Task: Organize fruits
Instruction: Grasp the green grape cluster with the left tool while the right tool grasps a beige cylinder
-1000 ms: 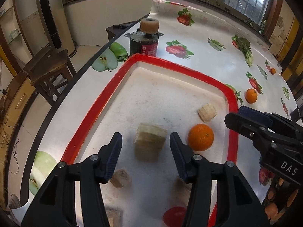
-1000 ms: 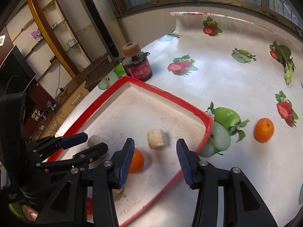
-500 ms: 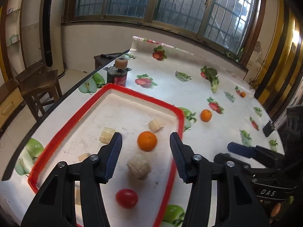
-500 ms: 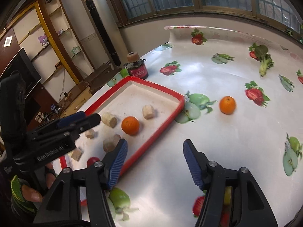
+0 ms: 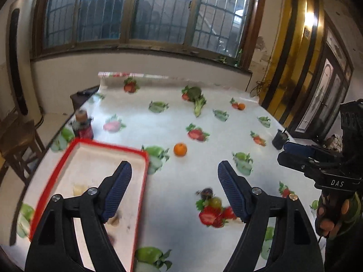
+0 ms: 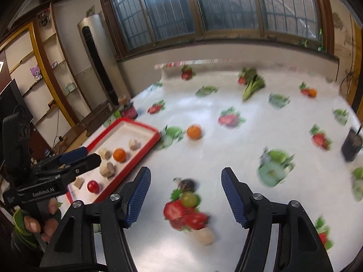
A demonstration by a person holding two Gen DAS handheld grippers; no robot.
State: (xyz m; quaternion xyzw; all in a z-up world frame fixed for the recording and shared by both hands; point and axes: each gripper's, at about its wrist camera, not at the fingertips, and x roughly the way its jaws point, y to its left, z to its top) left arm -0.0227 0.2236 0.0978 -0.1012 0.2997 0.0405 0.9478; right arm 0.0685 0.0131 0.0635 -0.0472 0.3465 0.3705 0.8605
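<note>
A red-rimmed white tray [image 6: 145,125] at the table's left holds an orange [image 6: 119,154], a red tomato [image 6: 92,186] and several pale banana chunks [image 6: 107,169]; it also shows in the left wrist view [image 5: 109,144]. A second orange [image 5: 180,149] [image 6: 194,132] lies loose on the tablecloth right of the tray. A pale fruit piece [image 6: 204,235] lies near my right gripper. My left gripper [image 5: 173,188] is open and empty, above the tray's right edge. My right gripper [image 6: 185,195] is open and empty, raised over the cloth.
The tablecloth is printed with fruit pictures. A dark red-labelled jar [image 5: 82,124] stands behind the tray. A black cup [image 6: 351,146] stands at the right edge. A wooden chair [image 5: 15,145] is off the table's left side. A small orange [image 5: 241,106] lies far back.
Both grippers have pulled back and risen away from the tray and swung right. The left jaws opened wider. Tray contents stayed in place.
</note>
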